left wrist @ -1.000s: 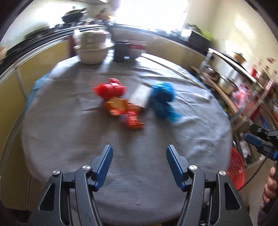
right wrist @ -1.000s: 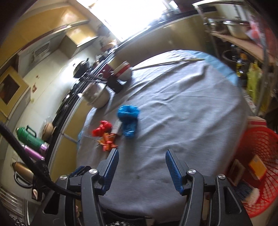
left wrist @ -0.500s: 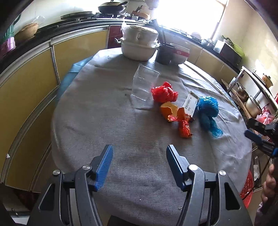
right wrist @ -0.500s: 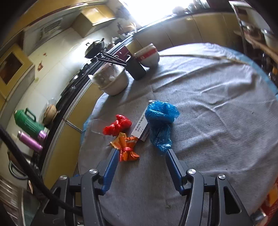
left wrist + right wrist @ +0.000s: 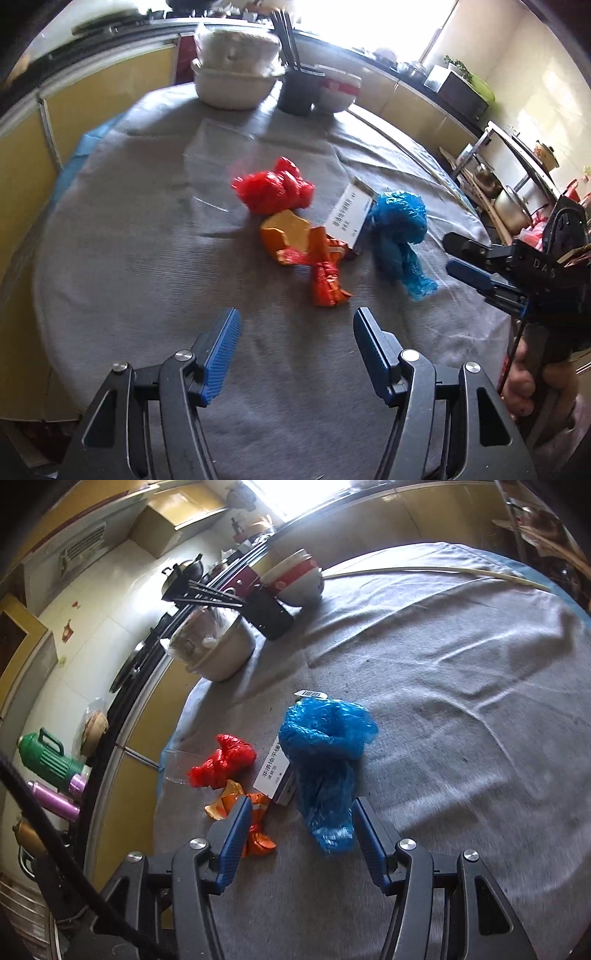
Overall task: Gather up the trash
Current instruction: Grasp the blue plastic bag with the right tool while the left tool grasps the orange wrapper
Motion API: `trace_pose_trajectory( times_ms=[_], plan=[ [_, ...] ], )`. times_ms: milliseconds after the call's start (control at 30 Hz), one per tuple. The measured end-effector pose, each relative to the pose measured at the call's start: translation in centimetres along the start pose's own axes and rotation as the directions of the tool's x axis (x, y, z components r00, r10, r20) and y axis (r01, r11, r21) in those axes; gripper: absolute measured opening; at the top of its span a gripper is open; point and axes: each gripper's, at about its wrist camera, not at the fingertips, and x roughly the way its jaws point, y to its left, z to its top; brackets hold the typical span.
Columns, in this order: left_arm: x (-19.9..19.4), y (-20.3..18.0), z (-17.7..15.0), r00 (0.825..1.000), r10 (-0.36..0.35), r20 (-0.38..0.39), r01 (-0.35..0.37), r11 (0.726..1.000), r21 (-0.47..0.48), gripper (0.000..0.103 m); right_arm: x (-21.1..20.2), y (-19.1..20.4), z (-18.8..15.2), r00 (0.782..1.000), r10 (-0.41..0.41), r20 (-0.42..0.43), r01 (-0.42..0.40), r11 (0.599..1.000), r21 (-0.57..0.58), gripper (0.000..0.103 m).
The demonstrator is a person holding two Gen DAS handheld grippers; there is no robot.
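- Right gripper [image 5: 299,834] stood partly open and held nothing; the tail of the blue plastic bag [image 5: 325,764] lay between its tips, against neither pad. This was probably the line-up for a first grab.
- The bag's long axis ran away from the tongs, bunched end far, loose tail near.
- Left gripper [image 5: 295,354] hung partly open and empty, short of the orange wrapper [image 5: 321,266]; red bag [image 5: 273,190] and small carton [image 5: 349,216] lay beyond.

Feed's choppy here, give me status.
Both grippers open, empty: left gripper short of the orange wrapper, right gripper straddling the blue bag. Small box leans on that bag.
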Motion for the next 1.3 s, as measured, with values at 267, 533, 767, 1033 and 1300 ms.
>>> trace_pose_trajectory(
  times_ms=[267,533,767,1033,1300],
  plan=[
    [2.7,-0.3,1.1,0.997,-0.061,-0.043,0.058,0.997,-0.056,0.064,3.2,-0.3,1.3,0.999,-0.004,-0.046,0.003,1.000,-0.025,0.059],
    [3.6,0.8,0.8,0.996,-0.045,-0.072,0.039,0.995,-0.089,0.052,5.4,0.4,1.2,0.995,-0.066,-0.074,0.055,0.989,-0.134,0.037],
    [4.0,0.2,1.3,0.992,-0.096,-0.087,0.087,0.991,-0.099,0.047,4.6,-0.7,0.2,0.994,-0.088,-0.066,0.075,0.982,-0.174,0.025],
    [6.2,-1.8,1.7,0.985,-0.121,-0.123,0.114,0.991,-0.068,0.024,1.3,-3.5,-0.1,0.997,-0.071,-0.031,0.067,0.990,-0.123,0.025],
    [6.1,-1.7,1.5,0.989,-0.109,-0.095,0.106,0.994,-0.042,0.014,-0.2,-2.8,0.9,0.999,0.022,-0.045,-0.025,0.997,-0.069,0.079]
  ],
)
